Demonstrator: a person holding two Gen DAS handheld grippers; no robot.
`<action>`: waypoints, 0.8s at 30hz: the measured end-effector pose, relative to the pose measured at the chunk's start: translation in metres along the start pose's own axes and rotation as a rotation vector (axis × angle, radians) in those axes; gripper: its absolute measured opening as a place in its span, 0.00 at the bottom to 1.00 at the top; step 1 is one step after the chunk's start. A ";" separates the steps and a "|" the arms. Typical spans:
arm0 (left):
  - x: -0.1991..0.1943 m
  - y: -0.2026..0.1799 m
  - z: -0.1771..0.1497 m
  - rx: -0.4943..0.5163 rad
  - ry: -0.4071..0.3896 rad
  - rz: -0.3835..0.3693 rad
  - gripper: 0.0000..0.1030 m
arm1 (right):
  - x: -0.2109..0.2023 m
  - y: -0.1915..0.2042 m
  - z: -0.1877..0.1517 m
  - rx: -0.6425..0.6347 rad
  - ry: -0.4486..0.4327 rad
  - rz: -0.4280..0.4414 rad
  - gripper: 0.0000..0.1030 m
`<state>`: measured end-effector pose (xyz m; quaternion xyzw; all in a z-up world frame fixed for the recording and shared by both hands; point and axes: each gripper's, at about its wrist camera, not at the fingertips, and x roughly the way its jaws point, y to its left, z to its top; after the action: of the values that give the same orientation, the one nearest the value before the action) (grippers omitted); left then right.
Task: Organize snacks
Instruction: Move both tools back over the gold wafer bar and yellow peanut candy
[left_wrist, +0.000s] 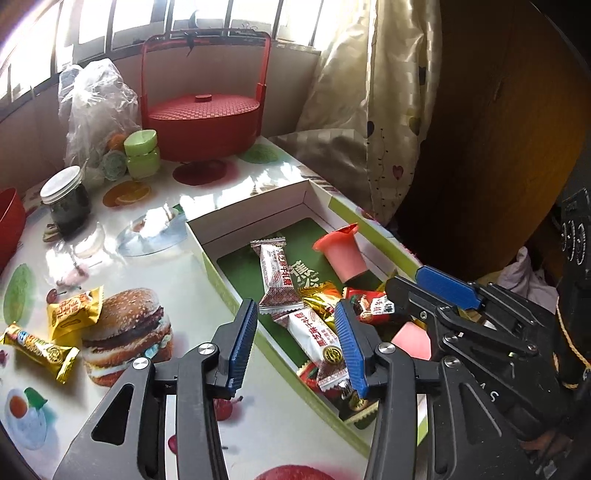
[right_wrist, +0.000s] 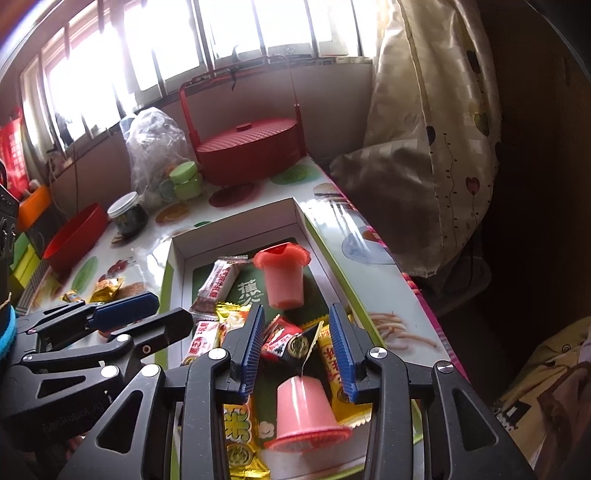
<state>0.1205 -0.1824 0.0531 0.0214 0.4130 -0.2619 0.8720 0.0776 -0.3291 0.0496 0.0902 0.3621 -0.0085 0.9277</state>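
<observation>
Scene: a sunlit window corner, where a shallow green-and-white cardboard box (left_wrist: 207, 236) lies open on a glossy picture-printed surface (left_wrist: 173, 280).
Left tool (left_wrist: 295, 341): jaws apart and gripping nothing — its blue pads straddle the box's near wall, one over the surface, one over the snacks.
Right tool (right_wrist: 297, 345): jaws likewise apart, poised over the box, clamped on nothing; a small red-and-black wrapped sweet (right_wrist: 286, 339) lies loose in the gap.
In the box: two long white-and-red wrapped bars (left_wrist: 275, 273), gold-foil sweets, a yellow packet, and two pink plastic jelly cups — one tipped at the far end (right_wrist: 282, 278), one upside down near the right tool (right_wrist: 304, 417).
Outside the box: a crinkled yellow snack packet (left_wrist: 74, 310) and a gold-wrapped candy bar (left_wrist: 40, 345), side by side on the surface, well off to the left tool's left.
Key relation: both stray snacks lie on the left tool's side, the candy bar's long axis slanting across its line of reach. The left hand looks the nearer — its tool would likely need turning to close across the bar's narrow width.
Background containers: a round red lidded basket with a tall handle (left_wrist: 201, 122), a dark-filled glass jar with a white lid (left_wrist: 66, 199), a green lidded jar (left_wrist: 142, 153), and a red bowl (right_wrist: 74, 236) at the edge — its contents cannot be seen.
</observation>
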 end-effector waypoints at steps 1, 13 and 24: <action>-0.003 0.000 -0.001 -0.002 -0.003 0.004 0.44 | -0.002 0.001 0.000 -0.001 -0.002 0.000 0.34; -0.035 0.015 -0.012 -0.043 -0.050 0.050 0.44 | -0.022 0.015 -0.005 -0.013 -0.027 0.017 0.36; -0.061 0.046 -0.026 -0.102 -0.085 0.106 0.44 | -0.027 0.051 -0.005 -0.070 -0.034 0.065 0.39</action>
<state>0.0921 -0.1093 0.0729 -0.0124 0.3868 -0.1948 0.9013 0.0588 -0.2791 0.0724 0.0693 0.3433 0.0328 0.9361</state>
